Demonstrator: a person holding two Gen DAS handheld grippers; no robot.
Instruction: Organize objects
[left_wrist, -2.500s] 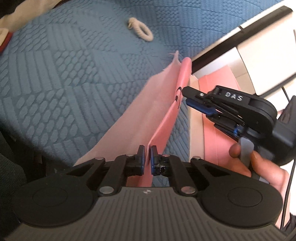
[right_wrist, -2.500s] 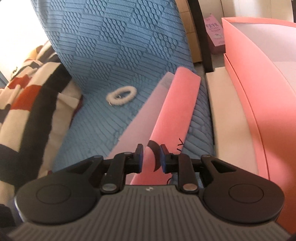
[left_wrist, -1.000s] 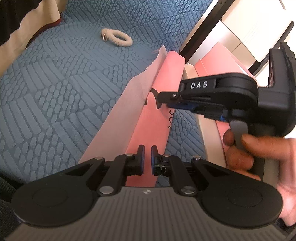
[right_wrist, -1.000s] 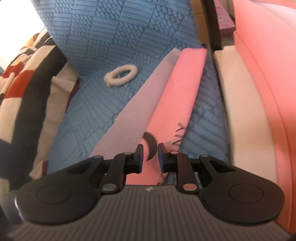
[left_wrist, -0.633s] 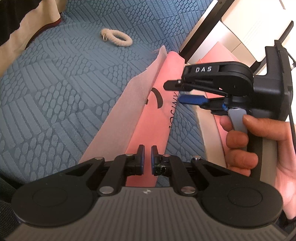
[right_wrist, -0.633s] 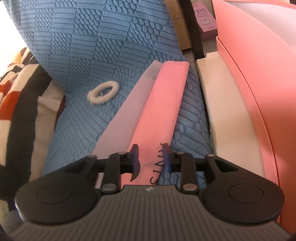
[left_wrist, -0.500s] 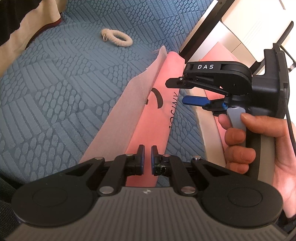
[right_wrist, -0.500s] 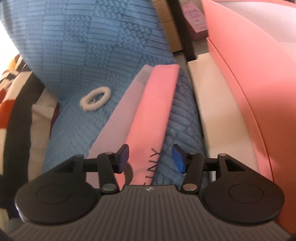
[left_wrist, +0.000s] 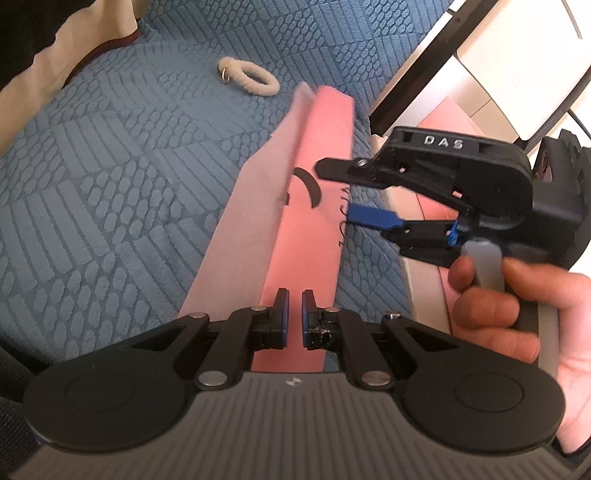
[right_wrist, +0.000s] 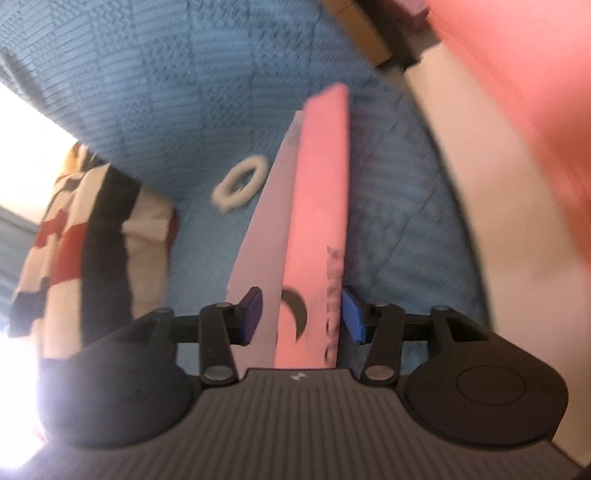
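A long folded pink bag (left_wrist: 306, 258) with black print lies on the blue quilted cover (left_wrist: 110, 166), a paler sheet (left_wrist: 236, 236) along its left side. My left gripper (left_wrist: 291, 314) is shut on the bag's near end, pink showing in the thin slit between the pads. My right gripper (left_wrist: 347, 192), held by a hand (left_wrist: 495, 306), hovers over the bag's printed middle. In the blurred right wrist view the right gripper (right_wrist: 301, 314) straddles the bag (right_wrist: 317, 206). Its jaws are closing, and the blue pads (right_wrist: 352, 314) stand clear of the bag's edges.
A white rope hair ring (left_wrist: 247, 75) lies on the cover beyond the bag's far end. A large pink box (right_wrist: 517, 92) and a cream strip (right_wrist: 461, 184) run along the right. A striped black, red and cream blanket (right_wrist: 74, 240) is piled at the left.
The right gripper let go of the pink bag, spread its jaws, rolled and sank a little over the bag. The left gripper stayed where it was, still shut.
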